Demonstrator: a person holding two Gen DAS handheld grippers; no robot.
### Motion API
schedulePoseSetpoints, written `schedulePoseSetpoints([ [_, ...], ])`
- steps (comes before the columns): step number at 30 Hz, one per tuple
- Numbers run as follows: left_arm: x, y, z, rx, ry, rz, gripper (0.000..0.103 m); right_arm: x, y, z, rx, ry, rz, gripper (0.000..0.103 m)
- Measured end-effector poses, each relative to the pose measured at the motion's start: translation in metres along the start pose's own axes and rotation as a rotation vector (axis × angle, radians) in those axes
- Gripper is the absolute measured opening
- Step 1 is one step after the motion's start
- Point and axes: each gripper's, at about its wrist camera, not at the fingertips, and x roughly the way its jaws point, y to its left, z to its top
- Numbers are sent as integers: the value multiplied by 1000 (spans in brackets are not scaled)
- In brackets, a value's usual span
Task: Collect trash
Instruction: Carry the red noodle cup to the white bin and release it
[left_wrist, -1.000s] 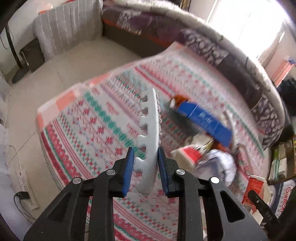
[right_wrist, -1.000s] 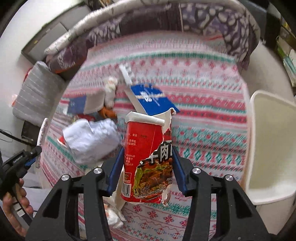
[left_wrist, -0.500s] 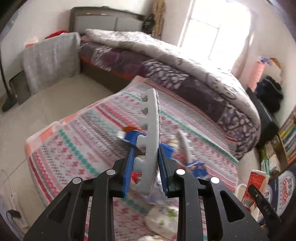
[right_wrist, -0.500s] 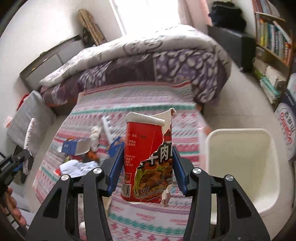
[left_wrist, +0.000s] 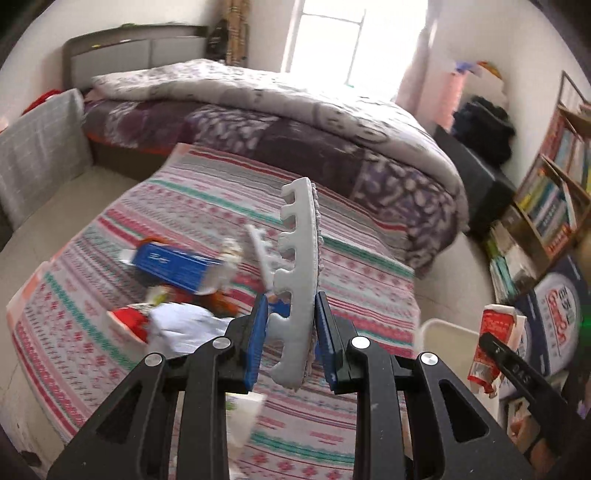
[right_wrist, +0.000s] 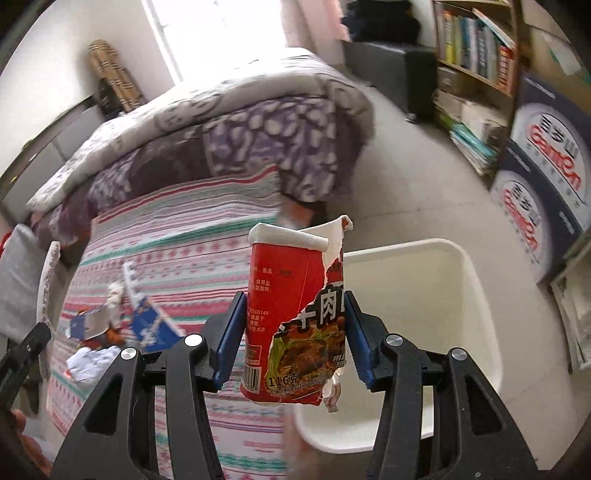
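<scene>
My left claw (left_wrist: 289, 328) is clamped on a white notched foam strip (left_wrist: 300, 273), upright at frame centre, trash pile (left_wrist: 177, 295) lower left on the striped blanket (left_wrist: 207, 206). My right claw (right_wrist: 293, 334) grips a torn red noodle cup (right_wrist: 291, 314), centre frame, the white bin (right_wrist: 469, 291) just right behind it.

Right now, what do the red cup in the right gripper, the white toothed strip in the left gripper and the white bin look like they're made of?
Red cup: probably paper with a glossy printed skin; its wall is torn with white ragged edges. Toothed strip: likely soft matte foam, thick with cut-out notches; could be rubber. Bin: apparently smooth cream plastic with rounded, moulded corners.
</scene>
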Motion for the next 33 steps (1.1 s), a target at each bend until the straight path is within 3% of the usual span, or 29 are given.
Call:
schedulePoseSetpoints([
  [9, 20, -59, -19, 89, 65, -103, 27, 4, -52, 6, 69, 37, -99, 51],
  [13, 25, -90, -29, 145, 89, -146, 27, -2, -71, 10, 102, 13, -146, 70],
  [17, 31, -115, -41, 191, 117, -175, 27, -10, -90, 14, 137, -20, -175, 77],
  [30, 44, -192, -75, 324, 205, -263, 27, -29, -145, 24, 269, -83, -223, 84],
  [33, 48, -207, -82, 328, 234, -338, 29, -32, -156, 25, 297, -91, -230, 85],
])
